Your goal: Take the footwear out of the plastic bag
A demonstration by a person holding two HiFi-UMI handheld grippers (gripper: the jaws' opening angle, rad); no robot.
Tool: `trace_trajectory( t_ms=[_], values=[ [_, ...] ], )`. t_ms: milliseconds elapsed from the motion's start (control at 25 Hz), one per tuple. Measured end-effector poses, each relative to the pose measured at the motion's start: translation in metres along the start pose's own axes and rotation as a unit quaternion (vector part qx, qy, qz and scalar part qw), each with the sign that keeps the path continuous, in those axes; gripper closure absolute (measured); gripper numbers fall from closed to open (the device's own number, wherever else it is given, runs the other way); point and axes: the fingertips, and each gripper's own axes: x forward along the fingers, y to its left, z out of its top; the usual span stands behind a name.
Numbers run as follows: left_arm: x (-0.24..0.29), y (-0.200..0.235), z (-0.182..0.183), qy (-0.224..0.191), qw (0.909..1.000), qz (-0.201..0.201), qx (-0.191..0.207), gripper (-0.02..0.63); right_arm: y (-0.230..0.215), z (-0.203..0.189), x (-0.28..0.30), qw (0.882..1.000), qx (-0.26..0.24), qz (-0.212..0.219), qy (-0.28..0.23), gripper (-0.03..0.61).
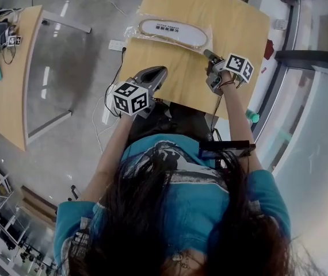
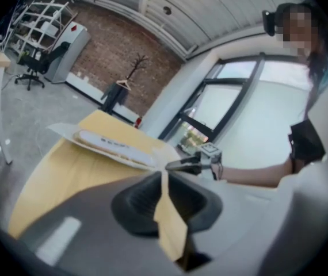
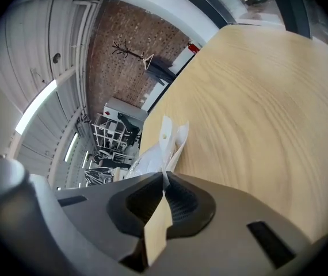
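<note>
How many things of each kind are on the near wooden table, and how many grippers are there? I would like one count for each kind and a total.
plastic bag: 1
footwear, inside the bag: 1
grippers: 2, the left gripper and the right gripper
Total: 4

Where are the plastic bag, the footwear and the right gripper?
plastic bag [image 1: 130, 32], head view, clear left end.
footwear [image 1: 172, 32], head view, middle of white sole.
right gripper [image 1: 208, 53], head view, tips of shut jaws.
</note>
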Motion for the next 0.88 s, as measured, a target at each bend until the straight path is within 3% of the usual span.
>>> trace_trajectory(
  t_ms=[120, 240, 440, 680, 760, 880],
  values=[
    [0.005, 0.003, -0.023, 0.033, 0.9986, -0.024, -0.034, 0.555, 0.006, -0.026, -0.01, 1.0, 0.015, 0.011, 0.003, 0.555],
    [0.011, 0.006, -0.039, 0.041, 0.9937, -0.046, -0.094, 0.521, 0.011, -0.048, -0.021, 0.999, 0.035, 0.026, 0.004, 0.557],
    [0.02, 0.017, -0.05, 0.011, 0.9709, -0.084, -0.224, 0.495, 0.014, -0.083, -0.041, 0.998, 0.045, 0.032, 0.007, 0.557],
    [0.036, 0.018, -0.072, 0.062, 0.9565, -0.109, -0.263, 0.415, 0.015, -0.114, -0.063, 0.999, 0.03, 0.033, 0.001, 0.557],
    [0.042, 0.015, -0.073, 0.064, 0.9449, -0.125, -0.296, 0.385, 0.016, -0.12, -0.067, 0.999, 0.024, 0.033, -0.001, 0.557],
    [0.047, 0.017, -0.071, 0.036, 0.9192, -0.139, -0.366, 0.37, 0.021, -0.129, -0.071, 0.999, 0.008, 0.036, -0.001, 0.557]
  ],
)
